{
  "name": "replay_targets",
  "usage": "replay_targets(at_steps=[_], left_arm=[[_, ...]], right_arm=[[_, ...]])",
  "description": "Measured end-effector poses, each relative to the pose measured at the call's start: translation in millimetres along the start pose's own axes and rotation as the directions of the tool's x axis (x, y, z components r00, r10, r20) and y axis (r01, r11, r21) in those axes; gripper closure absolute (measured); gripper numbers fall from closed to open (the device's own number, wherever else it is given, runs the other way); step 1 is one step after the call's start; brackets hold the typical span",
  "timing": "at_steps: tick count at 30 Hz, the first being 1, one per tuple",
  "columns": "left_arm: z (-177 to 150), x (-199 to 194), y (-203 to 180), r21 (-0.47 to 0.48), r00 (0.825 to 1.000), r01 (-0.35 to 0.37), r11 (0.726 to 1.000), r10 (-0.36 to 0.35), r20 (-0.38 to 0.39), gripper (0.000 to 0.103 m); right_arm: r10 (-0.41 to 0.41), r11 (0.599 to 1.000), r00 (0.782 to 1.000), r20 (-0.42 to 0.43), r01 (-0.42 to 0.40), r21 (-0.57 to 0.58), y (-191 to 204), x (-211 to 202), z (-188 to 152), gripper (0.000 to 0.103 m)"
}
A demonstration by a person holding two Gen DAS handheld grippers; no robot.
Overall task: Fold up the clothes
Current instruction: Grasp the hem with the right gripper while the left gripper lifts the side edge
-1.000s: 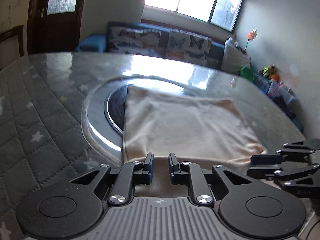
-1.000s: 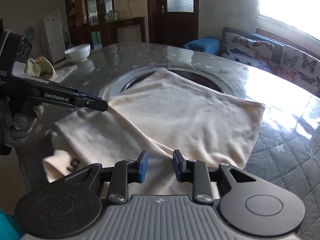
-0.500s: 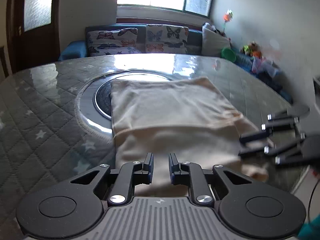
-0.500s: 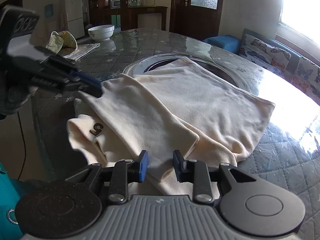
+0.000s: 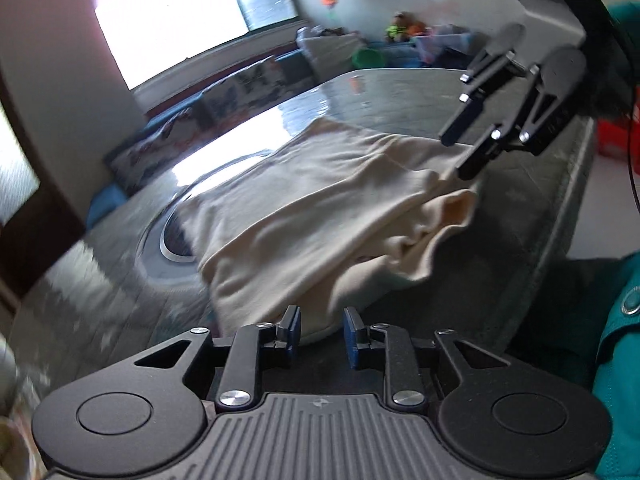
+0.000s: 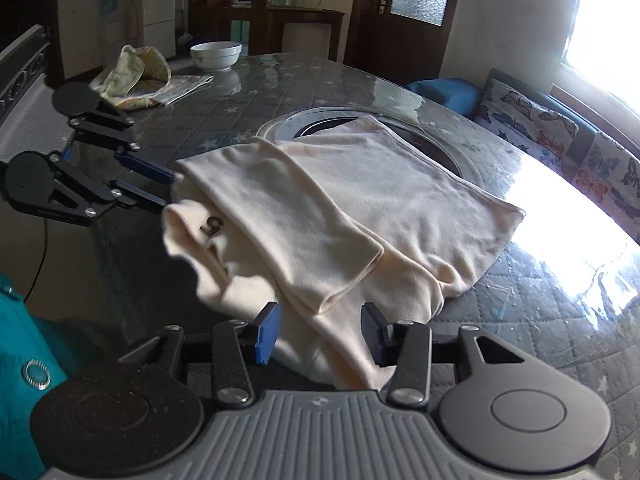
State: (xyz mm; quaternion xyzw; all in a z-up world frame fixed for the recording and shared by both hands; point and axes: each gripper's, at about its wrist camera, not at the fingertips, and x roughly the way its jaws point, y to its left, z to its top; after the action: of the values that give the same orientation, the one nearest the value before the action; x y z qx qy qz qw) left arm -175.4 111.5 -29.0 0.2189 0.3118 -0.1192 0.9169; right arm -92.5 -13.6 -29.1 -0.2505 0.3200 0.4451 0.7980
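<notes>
The cream garment (image 6: 360,200) lies folded on the counter (image 6: 560,320), partly over the round inset. The right gripper (image 6: 320,330) is wide open, the cloth's near edge between its jaws at 12 o'clock. The left gripper (image 6: 158,190), at 9 o'clock, is half open at the garment's corner, holding nothing.

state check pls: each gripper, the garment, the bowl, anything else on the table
left gripper: open, garment edge between its fingers
right gripper: open, garment edge between its fingers
cream garment: partly folded, rumpled, near end overhanging the table
white bowl: upright
yellow cloth: crumpled on a paper
</notes>
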Motion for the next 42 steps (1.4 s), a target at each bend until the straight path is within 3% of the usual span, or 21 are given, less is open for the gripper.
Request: replay_targets(at_steps=[5, 6, 10, 14, 23, 25, 28, 30, 33, 40, 42], left_arm=[[1, 11, -7, 0.04, 0.999, 0.027, 0.999, -0.028, 0.025, 0.076], [1, 13, -8, 0.048, 0.999, 0.028, 0.998, -0.029, 0.031, 0.078], [1, 17, -7, 0.047, 0.997, 0.036, 0.998, -0.039, 0.059, 0.083], [5, 17, 3, -0.012, 0.995, 0.044, 0.999, -0.042, 0.089, 0.091], [20, 23, 31, -0.177, 0.991, 0.09, 0.98, -0.069, 0.118, 0.093], [24, 26, 37, -0.211, 0.989, 0.106, 0.972, -0.081, 0.123, 0.093], [25, 30, 43, -0.24, 0.988, 0.119, 0.963, -0.092, 0.12, 0.093], [24, 30, 45, -0.244, 0.988, 0.126, 0.961, -0.099, 0.118, 0.093], [18, 24, 46, -0.232, 0.987, 0.134, 0.964, -0.109, 0.117, 0.086], [0, 12, 35, -0.126, 0.995, 0.07, 0.99, -0.06, 0.079, 0.071], [-5, 12, 31, -0.08, 0.997, 0.045, 0.996, -0.04, 0.071, 0.061]], right_arm=[[-0.001, 0.999, 1.0, -0.002, 0.001, -0.046, 8, -7, -5, 0.047], [-0.004, 0.998, 1.0, -0.003, 0.004, -0.062, 11, -7, -6, 0.042], [-0.006, 0.991, 1.0, -0.003, 0.005, -0.134, 23, -6, -9, 0.038], [-0.004, 0.984, 1.0, 0.013, 0.006, -0.181, 32, -2, -9, 0.033], [-0.013, 0.963, 0.998, 0.069, 0.031, -0.267, 44, 16, -3, 0.032], [-0.011, 0.962, 0.997, 0.074, 0.031, -0.27, 44, 22, 0, 0.036], [-0.017, 0.969, 0.998, 0.055, 0.03, -0.244, 41, 32, 5, 0.057], [0.007, 0.983, 1.0, 0.028, -0.002, -0.182, 33, 38, 10, 0.079], [0.058, 0.994, 0.998, 0.017, -0.056, -0.096, 18, 38, 17, 0.088], [0.104, 0.994, 0.994, 0.03, -0.104, 0.012, -4, 36, 26, 0.091], [0.107, 0.994, 0.994, 0.029, -0.108, 0.03, -7, 37, 28, 0.091]])
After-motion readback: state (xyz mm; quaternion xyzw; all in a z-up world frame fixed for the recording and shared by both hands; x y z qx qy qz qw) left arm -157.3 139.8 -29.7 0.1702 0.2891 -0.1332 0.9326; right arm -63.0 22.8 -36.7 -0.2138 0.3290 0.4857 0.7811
